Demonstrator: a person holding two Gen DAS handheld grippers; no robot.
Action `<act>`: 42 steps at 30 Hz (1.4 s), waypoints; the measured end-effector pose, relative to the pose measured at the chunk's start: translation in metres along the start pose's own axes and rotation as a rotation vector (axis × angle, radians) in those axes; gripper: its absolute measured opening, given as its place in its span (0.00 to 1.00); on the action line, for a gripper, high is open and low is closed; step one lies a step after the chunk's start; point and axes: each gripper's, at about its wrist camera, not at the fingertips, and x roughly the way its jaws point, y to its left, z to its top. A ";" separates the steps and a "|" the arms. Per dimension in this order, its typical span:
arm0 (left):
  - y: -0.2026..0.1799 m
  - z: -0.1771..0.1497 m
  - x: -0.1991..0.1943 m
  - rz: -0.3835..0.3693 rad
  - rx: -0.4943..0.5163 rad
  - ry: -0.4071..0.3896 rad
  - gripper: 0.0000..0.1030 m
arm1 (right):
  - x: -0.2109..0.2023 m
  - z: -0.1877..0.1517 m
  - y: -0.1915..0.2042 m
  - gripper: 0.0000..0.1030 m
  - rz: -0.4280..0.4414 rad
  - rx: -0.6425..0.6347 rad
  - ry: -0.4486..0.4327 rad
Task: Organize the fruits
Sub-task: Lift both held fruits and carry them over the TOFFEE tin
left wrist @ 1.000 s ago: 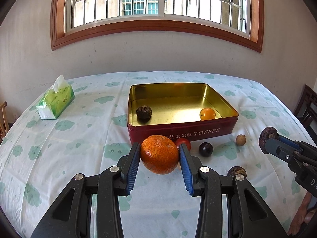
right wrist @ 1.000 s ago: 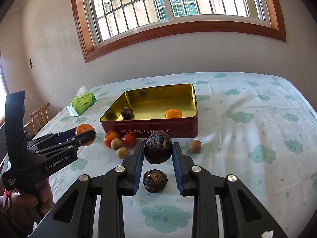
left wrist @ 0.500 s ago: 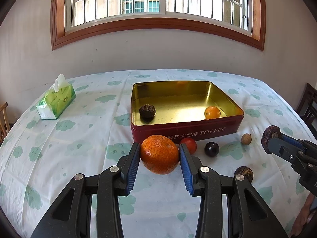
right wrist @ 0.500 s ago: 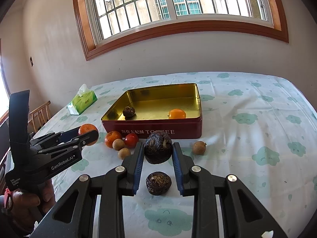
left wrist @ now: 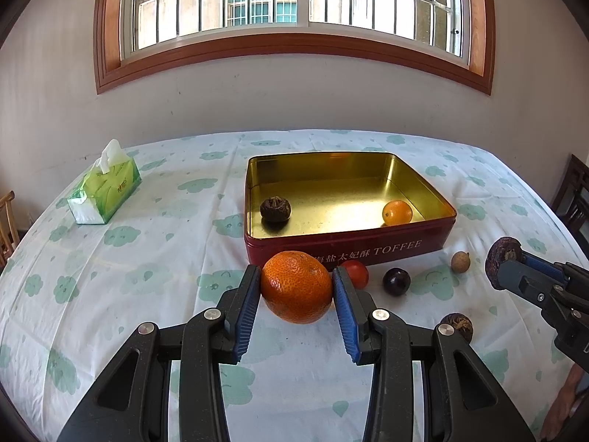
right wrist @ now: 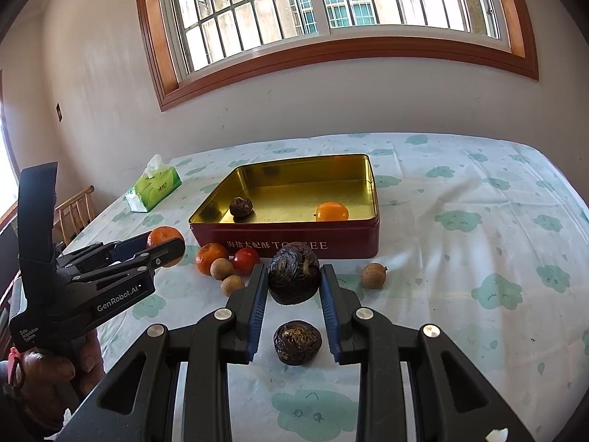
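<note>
Left wrist view: the left gripper (left wrist: 296, 287) holds an orange (left wrist: 296, 286) clamped between its blue pads (left wrist: 246, 300), raised above the desk (left wrist: 147, 280) just in front of the tin (left wrist: 349, 248). The tin is red outside, gold inside, with "TOFFEE" on its near wall. Inside it lie a dark wrinkled fruit (left wrist: 275, 209) near the left wall and a small orange (left wrist: 397, 212) near the right wall, well apart. On the cloth before the tin sit a tomato (left wrist: 356, 273), partly behind the right pad, a dark plum (left wrist: 396, 281) beside it, and a longan (left wrist: 460, 261) farther right. A brown fruit (left wrist: 457, 325) lies nearer the camera. The right gripper (left wrist: 504, 269) enters from the right edge, closed on a dark fruit (left wrist: 501, 258). A tissue pack (left wrist: 105, 193) stands far left on the desk.

Right wrist view: the right gripper (right wrist: 293, 276) grips the dark fruit (right wrist: 293, 276) between its pads (right wrist: 257, 302), held off the desk (right wrist: 460, 258) in front of the tin (right wrist: 294, 243). A second dark fruit (right wrist: 297, 342) lies on the cloth below, between the fingers but untouched. A longan (right wrist: 373, 275) sits just right of the gripper. To the left are a tomato (right wrist: 246, 260), a mandarin (right wrist: 210, 254) and two longans (right wrist: 221, 269) close together. The left gripper (right wrist: 167, 246) comes in from the left with the orange (right wrist: 165, 237). The tin holds the wrinkled fruit (right wrist: 240, 207) and small orange (right wrist: 332, 211). The tissue pack (right wrist: 154, 188) stands beyond.
</note>
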 end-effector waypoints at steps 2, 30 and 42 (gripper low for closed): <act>0.000 0.002 0.001 -0.001 0.002 0.000 0.40 | 0.002 0.000 0.001 0.26 0.001 -0.002 0.000; 0.001 0.028 0.019 0.013 0.013 -0.015 0.40 | 0.021 0.023 0.005 0.26 0.010 -0.016 -0.006; 0.006 0.043 0.023 0.028 0.010 -0.034 0.40 | 0.027 0.034 0.005 0.25 0.013 -0.014 -0.021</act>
